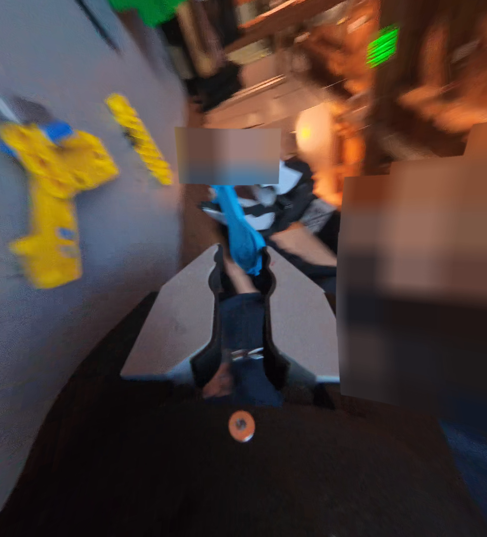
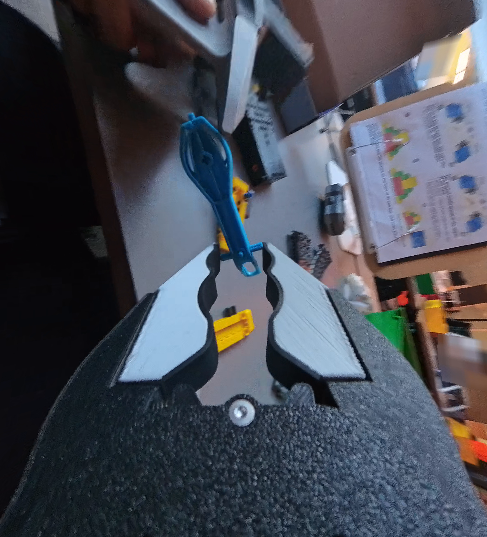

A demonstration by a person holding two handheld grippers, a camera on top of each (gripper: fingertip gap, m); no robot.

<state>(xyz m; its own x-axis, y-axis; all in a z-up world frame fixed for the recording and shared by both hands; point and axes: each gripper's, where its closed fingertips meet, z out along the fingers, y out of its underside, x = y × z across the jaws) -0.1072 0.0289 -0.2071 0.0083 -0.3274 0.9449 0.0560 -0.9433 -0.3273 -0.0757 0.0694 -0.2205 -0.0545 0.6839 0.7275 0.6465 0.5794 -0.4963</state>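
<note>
Hobby or assembly workshop: grey work table (image 2: 160, 203) strewn with yellow construction-toy parts (image 2: 233, 328), illustrated building-instruction sheet (image 2: 428, 168) propped alongside, cardboard boxes (image 2: 381, 43), cluttered shelves (image 2: 454, 334) behind.

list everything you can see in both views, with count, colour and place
blue plastic part: 1, blue, in the air between both tools
yellow toy pieces: several, yellow, on grey table
black pieces: a few, black, on table
black box: 1, black, on table
instruction sheet: 1, white with coloured pictures, right of table
right tool: 1, white-black, tips on blue part's cross pin
left tool: 1, tips at blue part's wide end, blurred
</note>
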